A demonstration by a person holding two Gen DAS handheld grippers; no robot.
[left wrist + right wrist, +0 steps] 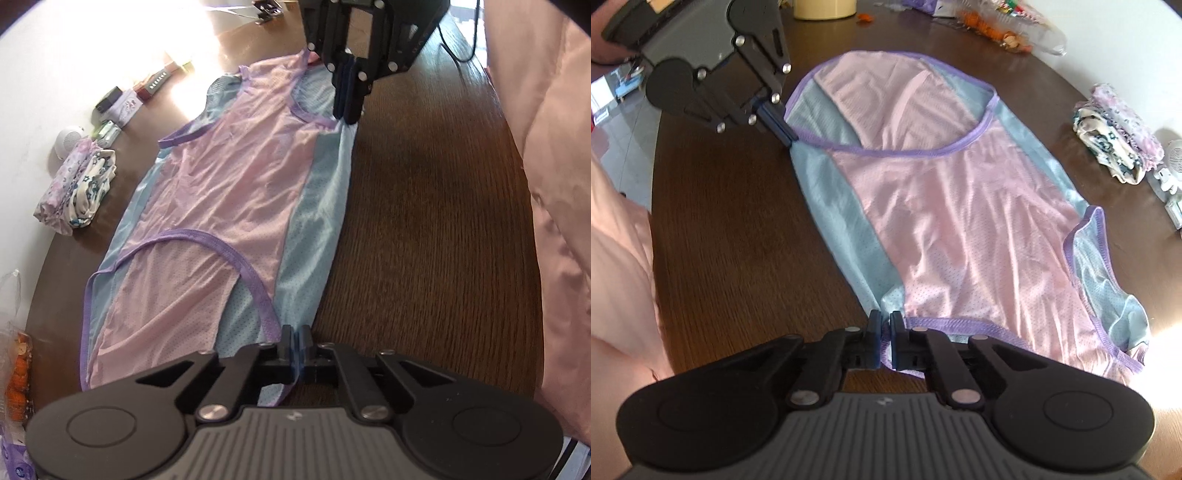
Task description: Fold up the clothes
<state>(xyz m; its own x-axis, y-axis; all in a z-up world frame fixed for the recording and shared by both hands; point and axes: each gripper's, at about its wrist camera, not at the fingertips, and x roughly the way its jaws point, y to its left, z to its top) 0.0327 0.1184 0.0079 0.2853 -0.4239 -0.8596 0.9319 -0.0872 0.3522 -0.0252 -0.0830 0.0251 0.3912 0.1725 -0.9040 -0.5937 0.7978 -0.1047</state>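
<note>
The pink and blue shirt (236,192) is spread flat along the near edge of the tabletop (424,221). One near corner is pinched by the left gripper (295,345), the other by the right gripper (884,341), so its long side is stretched between them.

One pink and blue mesh garment (229,177) lies spread on one dark wooden table (424,221). Two grippers work at it, the left gripper (296,338) and the right gripper (885,326). One bundle of folded patterned clothes (79,184) sits aside, beside one small white round speaker (69,140).
</note>
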